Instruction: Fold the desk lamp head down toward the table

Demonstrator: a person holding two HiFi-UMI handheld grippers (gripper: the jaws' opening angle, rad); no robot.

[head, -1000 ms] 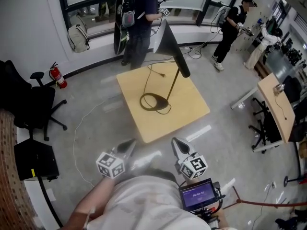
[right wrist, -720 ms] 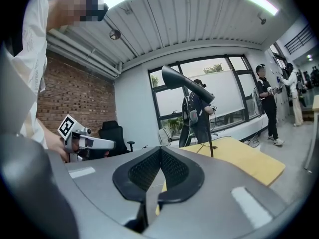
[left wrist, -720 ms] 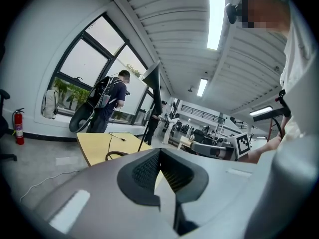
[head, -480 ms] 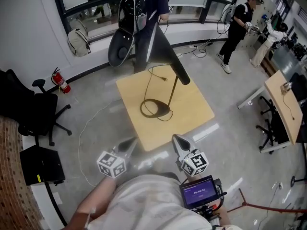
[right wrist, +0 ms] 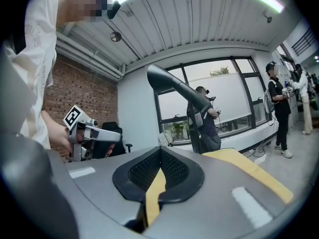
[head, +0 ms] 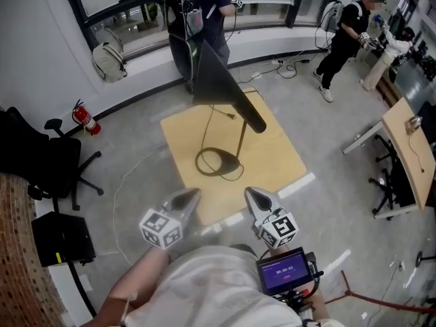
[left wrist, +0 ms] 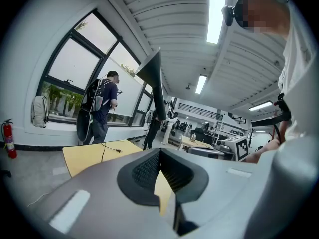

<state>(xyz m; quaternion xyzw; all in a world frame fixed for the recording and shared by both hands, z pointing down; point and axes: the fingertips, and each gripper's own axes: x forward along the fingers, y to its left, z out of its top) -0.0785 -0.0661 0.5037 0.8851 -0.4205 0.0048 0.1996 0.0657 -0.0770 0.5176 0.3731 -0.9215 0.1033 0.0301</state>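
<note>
Over the last second both grippers have closed in on the bench (head: 276, 152). The left gripper (head: 184, 201) and right gripper (head: 257, 200) now hover at its near edge, jaws together and empty. The desk lamp (head: 242, 136) stands mid-bench, untouched: matte black conical head (head: 218, 84) raised, thin brass-coloured stem, ring base on smooth pale wood.

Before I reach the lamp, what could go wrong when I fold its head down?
1. The head sits high on a thin stem over a ring base; pushing it down may tip the lamp.
2. The loose cord lies beside the base and may snag.
3. Both the left gripper and right gripper are shut; unopened, they would only shove the head.
</note>
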